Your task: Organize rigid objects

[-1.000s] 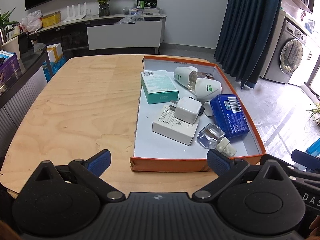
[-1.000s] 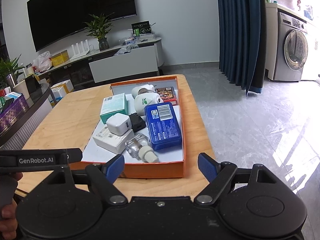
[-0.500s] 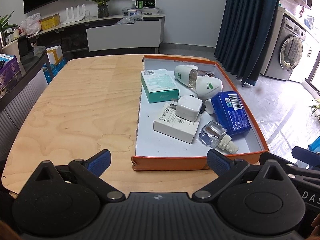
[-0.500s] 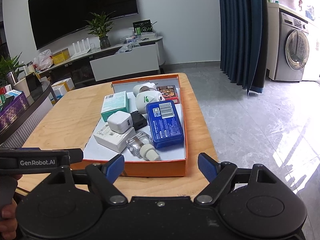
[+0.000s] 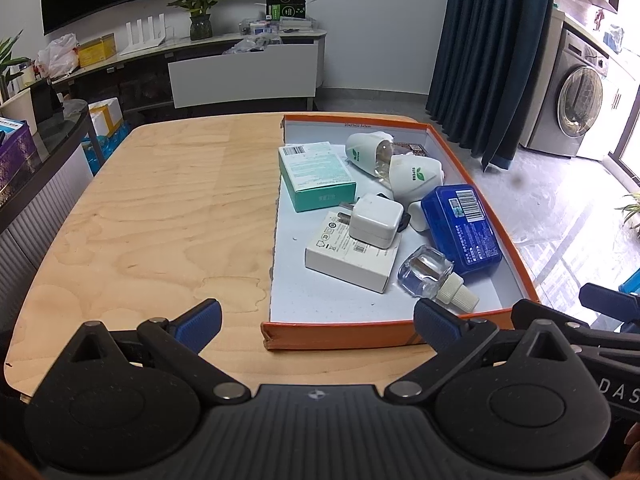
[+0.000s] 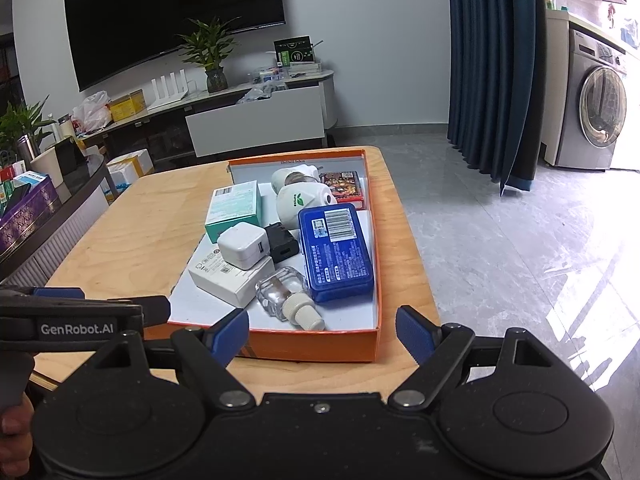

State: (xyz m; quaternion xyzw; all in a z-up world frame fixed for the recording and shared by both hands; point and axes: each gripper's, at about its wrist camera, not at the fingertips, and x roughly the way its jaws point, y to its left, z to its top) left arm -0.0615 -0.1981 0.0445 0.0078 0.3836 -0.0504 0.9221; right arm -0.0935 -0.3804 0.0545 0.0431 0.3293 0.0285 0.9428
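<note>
Pale plywood table (image 5: 160,216) fills the left half of the left wrist view, with a dark television (image 6: 172,12) on the wall at the upper left of the right wrist view and a washing machine (image 6: 596,116) at the far right.

On the table's right side sits a shallow orange tray (image 5: 352,332) with a white floor, and the rigid objects are all heaped inside it. A teal box (image 5: 316,176) lies toward the tray's upper left. Below it a flat white box (image 5: 352,260) carries a white charger cube (image 5: 376,220) on top. Two white plug-in units with green leaf marks (image 5: 412,172) lie tipped together near the upper middle. A blue tin (image 5: 460,228) with a barcode label rests along the right wall, and a clear glass bottle (image 5: 426,274) with a cream cap lies on its side just beside the tin, near the lower edge.

Both tools hover short of the tray's near wall — the left gripper (image 5: 316,322) has its blue-padded fingers spread wide with nothing between them, and the right gripper (image 6: 323,330) likewise stands apart and empty.
</note>
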